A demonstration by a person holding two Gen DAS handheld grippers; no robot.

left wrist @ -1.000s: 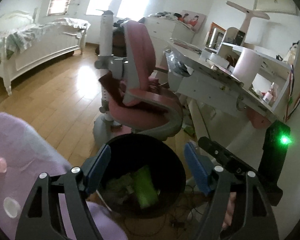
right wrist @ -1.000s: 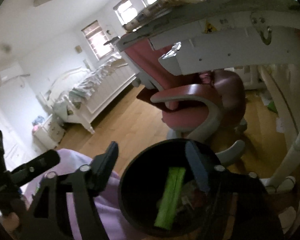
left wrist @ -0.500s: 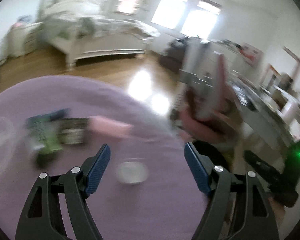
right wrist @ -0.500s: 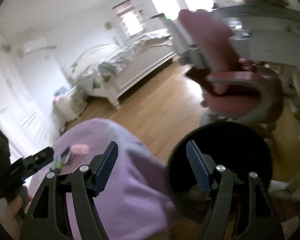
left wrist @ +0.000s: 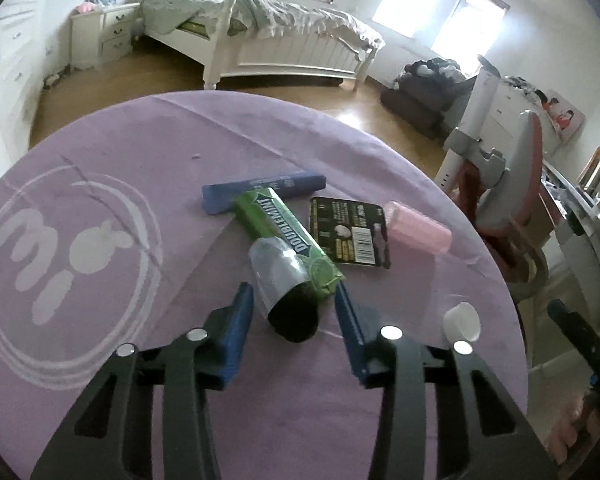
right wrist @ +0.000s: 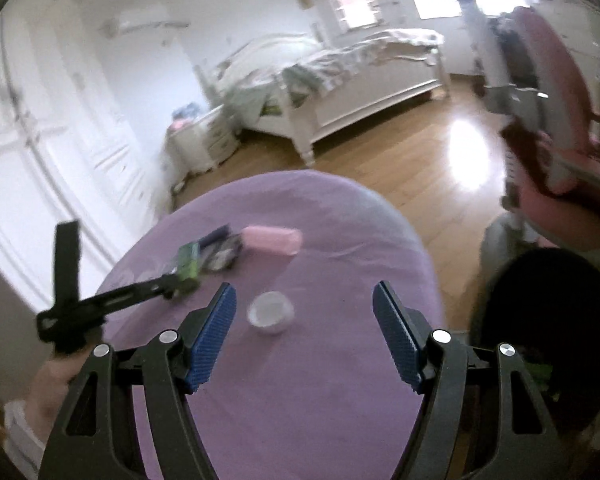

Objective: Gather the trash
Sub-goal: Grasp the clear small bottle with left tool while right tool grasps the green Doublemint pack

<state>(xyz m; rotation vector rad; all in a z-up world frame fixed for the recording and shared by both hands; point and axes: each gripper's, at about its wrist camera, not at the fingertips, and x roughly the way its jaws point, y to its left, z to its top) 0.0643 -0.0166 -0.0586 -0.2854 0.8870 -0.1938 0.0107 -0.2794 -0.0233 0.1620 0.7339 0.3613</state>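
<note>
On the round purple table (left wrist: 100, 152) lies trash: a silver-wrapped roll with a dark end (left wrist: 284, 284), a green Doublemint pack (left wrist: 288, 240), a blue wrapper (left wrist: 260, 192), a black card (left wrist: 348, 232), a pink cylinder (left wrist: 418, 228) and a white cap (left wrist: 462, 322). My left gripper (left wrist: 294, 320) is open, its jaws on either side of the roll's dark end. My right gripper (right wrist: 304, 332) is open above the white cap (right wrist: 270, 312). The black trash bin (right wrist: 548, 328) stands right of the table.
A pink chair (left wrist: 512, 200) stands beside the table on the right, with a white desk behind it. A white bed (left wrist: 280, 36) and nightstand (left wrist: 104, 36) stand across the wooden floor. The left gripper's handle (right wrist: 100, 300) shows in the right wrist view.
Both grippers swung left from over the black bin to over the purple table. The left gripper came down around the silver roll. The right gripper now hovers over the white cap.
</note>
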